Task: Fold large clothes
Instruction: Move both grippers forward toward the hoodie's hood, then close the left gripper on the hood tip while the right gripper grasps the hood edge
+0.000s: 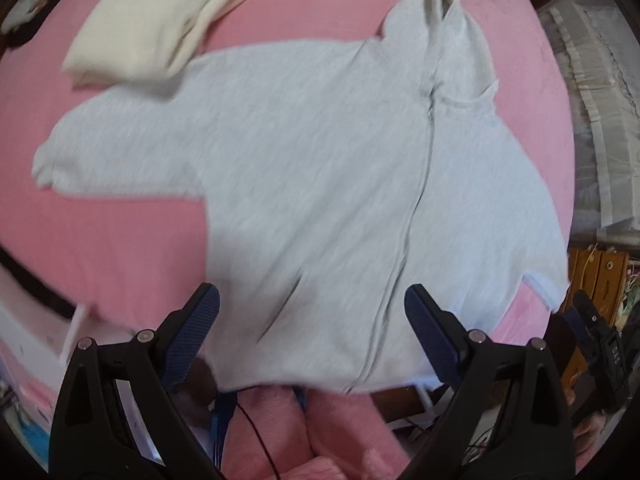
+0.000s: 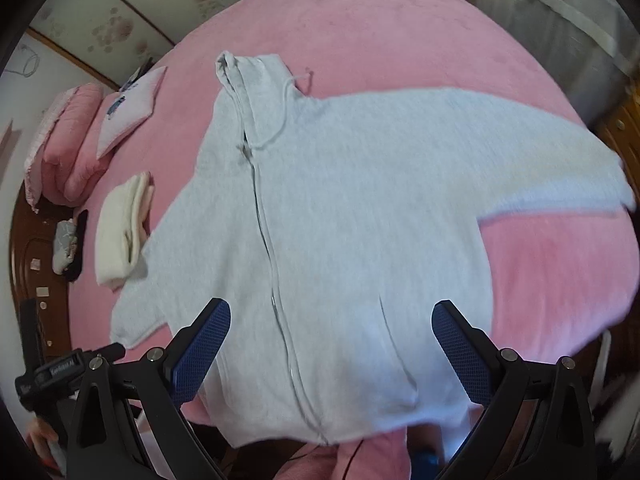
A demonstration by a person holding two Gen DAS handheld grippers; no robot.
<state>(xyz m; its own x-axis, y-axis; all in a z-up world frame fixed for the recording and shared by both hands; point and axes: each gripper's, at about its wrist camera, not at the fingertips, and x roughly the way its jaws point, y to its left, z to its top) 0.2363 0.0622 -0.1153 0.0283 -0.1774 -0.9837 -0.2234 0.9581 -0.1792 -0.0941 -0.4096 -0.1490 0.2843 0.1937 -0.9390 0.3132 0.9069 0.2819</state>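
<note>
A light grey zip-up hoodie lies spread front-up on the pink bedspread, sleeves out to both sides, hem at the near edge. The left gripper and right gripper hover above the hem, jaws spread wide, holding nothing. A folded cream garment sits beside one sleeve.
</note>
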